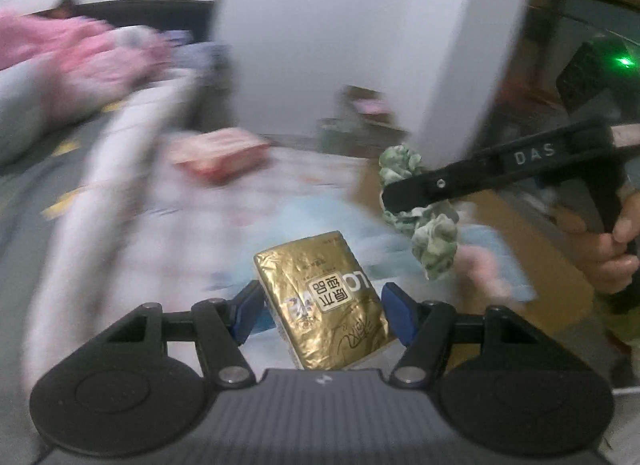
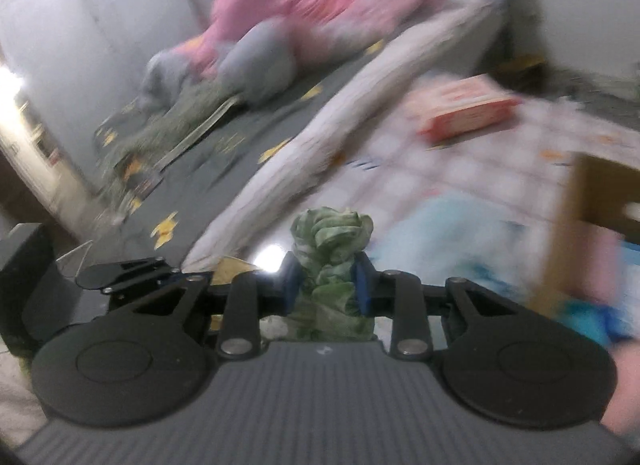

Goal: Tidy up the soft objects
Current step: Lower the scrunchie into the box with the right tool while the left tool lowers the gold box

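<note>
Both grippers were mid-carry: the left gripper (image 1: 320,307) clamped a gold tissue pack (image 1: 324,305) between its pads, the right gripper (image 2: 327,285) pinched a green scrunchie (image 2: 330,261). Next, I'd guess, each needed a drop spot ahead.

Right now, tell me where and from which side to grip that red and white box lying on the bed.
Grip the red and white box across its short width, coming down from above. It lies flat on the checked quilt, so only the top and thin red side walls are exposed. Both grippers are full: the left gripper holds the gold tissue pack, the right gripper the green scrunchie.
</note>
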`<state>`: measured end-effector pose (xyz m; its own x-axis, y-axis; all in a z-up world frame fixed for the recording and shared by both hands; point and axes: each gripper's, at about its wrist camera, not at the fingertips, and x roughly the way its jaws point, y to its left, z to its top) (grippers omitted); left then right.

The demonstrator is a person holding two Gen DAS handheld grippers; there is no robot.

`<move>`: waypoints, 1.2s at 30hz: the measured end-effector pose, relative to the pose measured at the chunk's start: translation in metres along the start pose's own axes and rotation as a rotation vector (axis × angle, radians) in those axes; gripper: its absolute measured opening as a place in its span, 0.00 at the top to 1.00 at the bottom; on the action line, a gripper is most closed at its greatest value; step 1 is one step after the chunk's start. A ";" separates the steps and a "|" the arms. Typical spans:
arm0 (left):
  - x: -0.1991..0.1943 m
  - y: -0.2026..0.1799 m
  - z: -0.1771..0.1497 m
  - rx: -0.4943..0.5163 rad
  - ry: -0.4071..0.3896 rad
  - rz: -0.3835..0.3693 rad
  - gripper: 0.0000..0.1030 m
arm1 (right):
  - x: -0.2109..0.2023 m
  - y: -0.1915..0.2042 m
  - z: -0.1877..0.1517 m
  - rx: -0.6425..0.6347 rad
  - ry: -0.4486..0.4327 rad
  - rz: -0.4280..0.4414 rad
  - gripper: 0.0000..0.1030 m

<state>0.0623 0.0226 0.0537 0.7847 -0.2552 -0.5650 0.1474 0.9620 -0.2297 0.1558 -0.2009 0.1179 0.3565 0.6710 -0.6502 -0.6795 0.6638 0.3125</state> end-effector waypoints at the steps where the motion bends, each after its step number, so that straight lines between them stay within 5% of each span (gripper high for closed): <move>1: 0.007 -0.014 0.006 0.022 0.005 -0.041 0.36 | -0.021 -0.009 -0.005 0.012 -0.027 -0.034 0.73; 8: 0.064 -0.108 0.028 0.129 0.099 -0.257 0.36 | -0.126 -0.080 -0.067 0.162 -0.121 -0.224 0.71; 18: 0.118 -0.152 0.010 0.147 0.199 -0.269 0.36 | -0.119 -0.164 -0.132 0.221 0.021 -0.368 0.67; 27: 0.125 -0.154 0.008 0.147 0.207 -0.216 0.36 | -0.053 -0.196 -0.141 0.182 0.251 -0.330 0.51; 36: 0.128 -0.163 0.008 0.172 0.207 -0.223 0.36 | -0.081 -0.223 -0.134 0.370 0.116 -0.253 0.45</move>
<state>0.1438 -0.1662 0.0252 0.5852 -0.4585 -0.6688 0.4149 0.8780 -0.2388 0.1926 -0.4476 0.0077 0.3934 0.4453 -0.8044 -0.2981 0.8894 0.3466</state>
